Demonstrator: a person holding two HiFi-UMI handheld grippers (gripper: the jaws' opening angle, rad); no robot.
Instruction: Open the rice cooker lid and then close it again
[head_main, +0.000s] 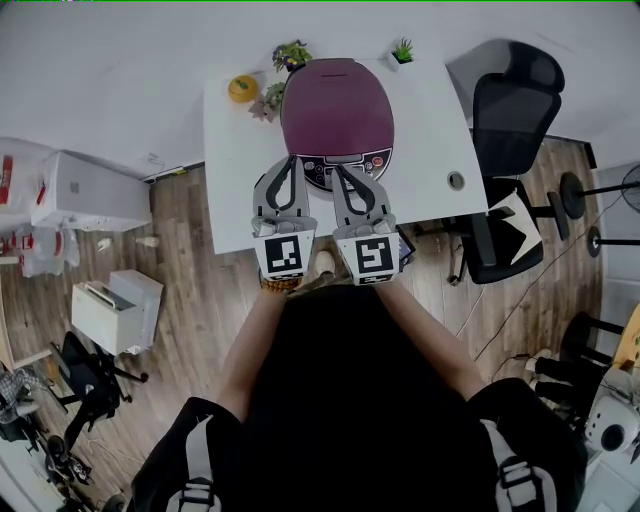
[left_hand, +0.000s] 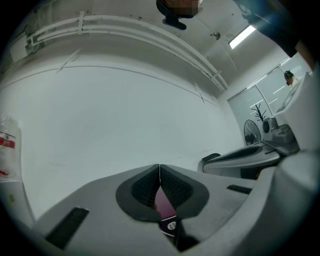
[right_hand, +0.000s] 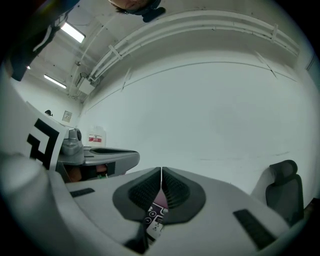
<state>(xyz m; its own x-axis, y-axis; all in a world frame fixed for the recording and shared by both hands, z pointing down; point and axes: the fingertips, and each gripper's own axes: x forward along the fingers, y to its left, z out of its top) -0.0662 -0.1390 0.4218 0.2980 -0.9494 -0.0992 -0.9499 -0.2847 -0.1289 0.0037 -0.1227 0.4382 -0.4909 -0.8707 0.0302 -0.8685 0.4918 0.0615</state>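
We note rounded glossy maroon rice cooker (head_main: 337, 105), lid down, mid white table (head_main: 430, 130); panel print unreadable. Left gripper (head_main: 291, 162) and right gripper (head_main: 341, 172), ribbed dark pads (left_hand: 173, 190), jaws fully together, empty, at cooker's near edge

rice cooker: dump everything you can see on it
The rice cooker is rounded, with a glossy plum-purple domed lid, closed. A dark control panel with small buttons sits at its near front. It looks like moulded plastic. It stands upright toward the back of the white table. The left tongs and right tongs, both shut and empty, reach its front over the panel; contact cannot be told.
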